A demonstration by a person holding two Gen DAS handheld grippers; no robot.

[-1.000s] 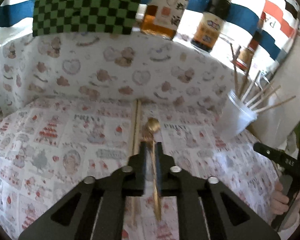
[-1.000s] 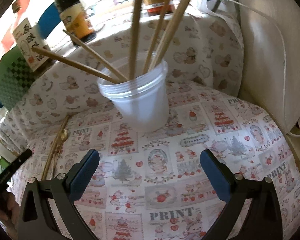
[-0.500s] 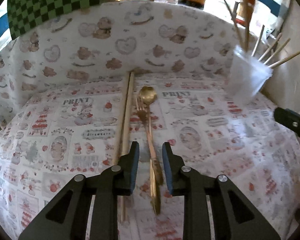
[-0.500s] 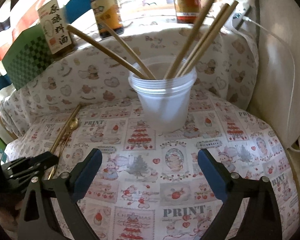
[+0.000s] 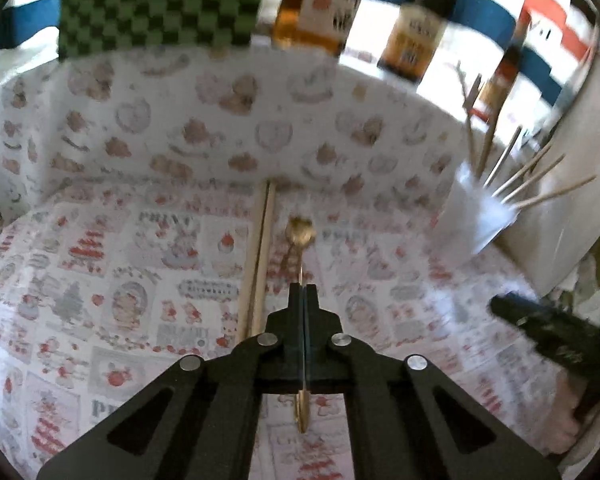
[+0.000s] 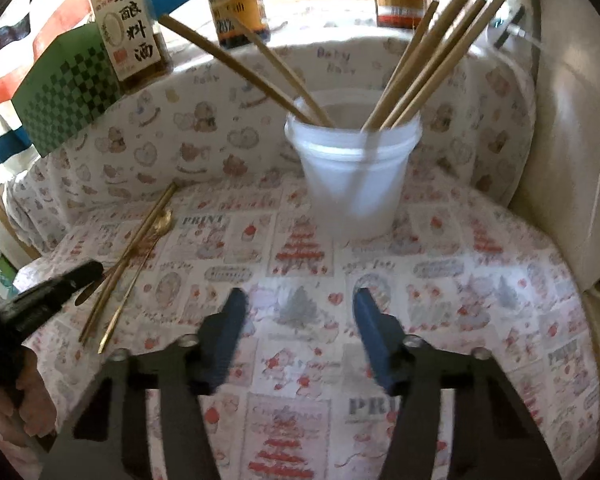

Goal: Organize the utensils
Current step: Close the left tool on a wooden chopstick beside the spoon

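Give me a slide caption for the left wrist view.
Left gripper shut on a gold spoon beside chopsticks on the patterned tablecloth.

A gold spoon (image 5: 300, 236) lies bowl toward twelve o'clock, two wooden chopsticks (image 5: 258, 264) just beside it at nine; more chopsticks lean in a white cup (image 6: 356, 176).

Cup (image 6: 354, 184) holding chopsticks (image 6: 432, 64) at cloth's (image 6: 440, 280) rear, spoon (image 5: 300, 236) beside loose chopsticks (image 5: 258, 260) to its left, bottles (image 6: 234, 4) behind

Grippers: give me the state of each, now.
Left gripper: shut on the gold spoon.
Right gripper: jaws closing, nothing between them, short of the cup.
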